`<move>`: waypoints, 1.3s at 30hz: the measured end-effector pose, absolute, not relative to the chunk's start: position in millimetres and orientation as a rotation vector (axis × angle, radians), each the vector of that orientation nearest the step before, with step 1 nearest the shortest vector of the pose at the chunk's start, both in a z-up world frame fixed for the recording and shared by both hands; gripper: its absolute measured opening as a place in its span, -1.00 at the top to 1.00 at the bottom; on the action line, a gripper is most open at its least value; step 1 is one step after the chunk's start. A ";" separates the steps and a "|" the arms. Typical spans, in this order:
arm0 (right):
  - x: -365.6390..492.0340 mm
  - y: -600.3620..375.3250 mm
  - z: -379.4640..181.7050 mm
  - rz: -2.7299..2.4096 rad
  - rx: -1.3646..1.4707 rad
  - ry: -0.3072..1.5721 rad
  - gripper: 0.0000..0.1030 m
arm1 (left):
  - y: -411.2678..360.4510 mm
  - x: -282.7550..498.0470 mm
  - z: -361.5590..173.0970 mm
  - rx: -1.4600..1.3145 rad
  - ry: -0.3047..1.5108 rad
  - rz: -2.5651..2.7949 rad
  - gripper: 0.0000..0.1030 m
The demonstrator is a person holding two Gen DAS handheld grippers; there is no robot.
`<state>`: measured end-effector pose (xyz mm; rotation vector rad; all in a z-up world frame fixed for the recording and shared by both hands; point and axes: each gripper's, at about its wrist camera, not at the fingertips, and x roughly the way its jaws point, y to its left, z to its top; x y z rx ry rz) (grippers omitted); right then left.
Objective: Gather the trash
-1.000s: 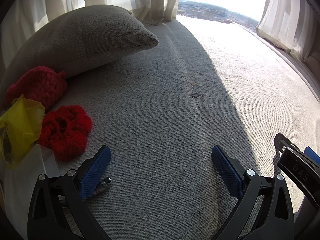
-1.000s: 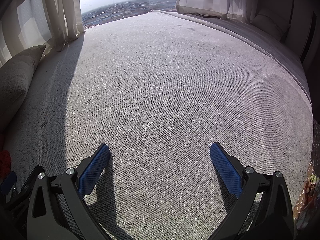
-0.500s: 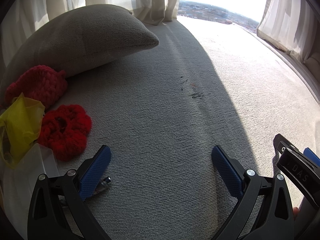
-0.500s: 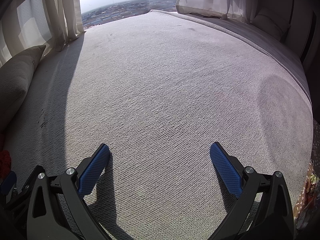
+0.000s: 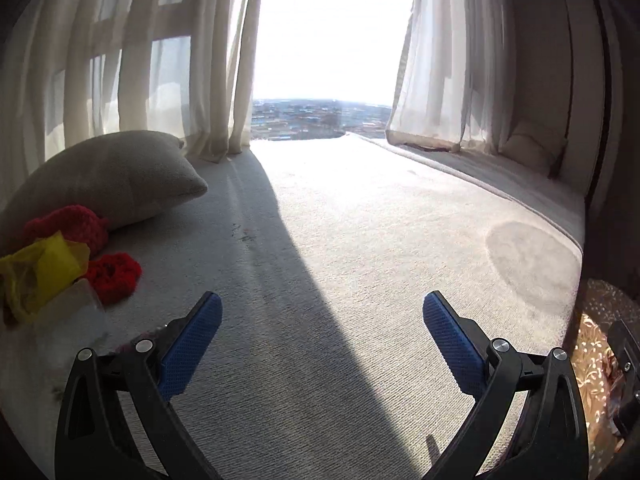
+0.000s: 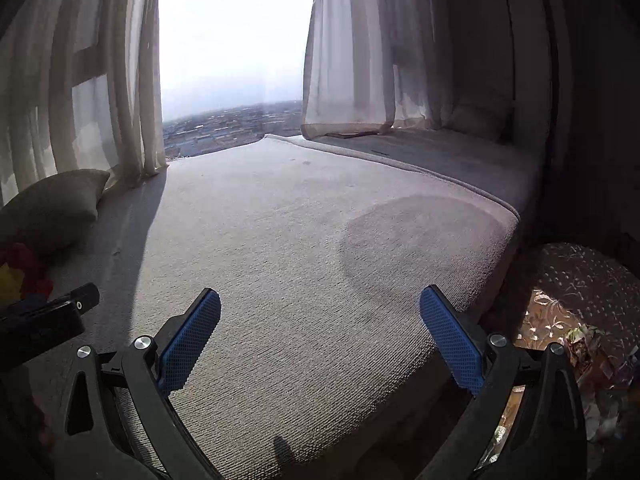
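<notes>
I can read no text, label, brand or number in either view. The wrappers on the patterned cloth at the lower right of my right wrist view carry print, but it is too small and blurred to make out.

We see crumpled yellow wrapper on clear plastic sheet, far left; wrappers on right floor.

grey cushioned window seat, sheer curtains parted, bright window, beige pillow left.
</notes>
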<state>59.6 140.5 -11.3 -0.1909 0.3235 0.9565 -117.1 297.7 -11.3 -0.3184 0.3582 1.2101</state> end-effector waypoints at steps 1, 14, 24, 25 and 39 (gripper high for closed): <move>65.4 117.5 -15.7 0.905 -0.182 0.291 -0.93 | 273.8 -103.9 -9.0 -0.273 0.287 1.148 -0.91; 70.7 -171.3 -35.0 0.113 -0.010 0.286 -0.93 | 70.6 35.7 -18.2 -0.123 0.319 0.272 -0.91; 47.8 -228.6 -35.2 0.092 0.010 0.249 -0.93 | 23.6 24.3 -23.9 -0.015 0.362 0.198 -0.91; 48.1 -229.9 -35.6 0.092 0.013 0.250 -0.93 | 23.2 21.8 -22.9 -0.015 0.357 0.193 -0.91; 23.6 -200.8 -30.8 0.086 0.012 0.174 -0.93 | 14.0 -13.4 3.6 0.029 0.271 0.259 -0.91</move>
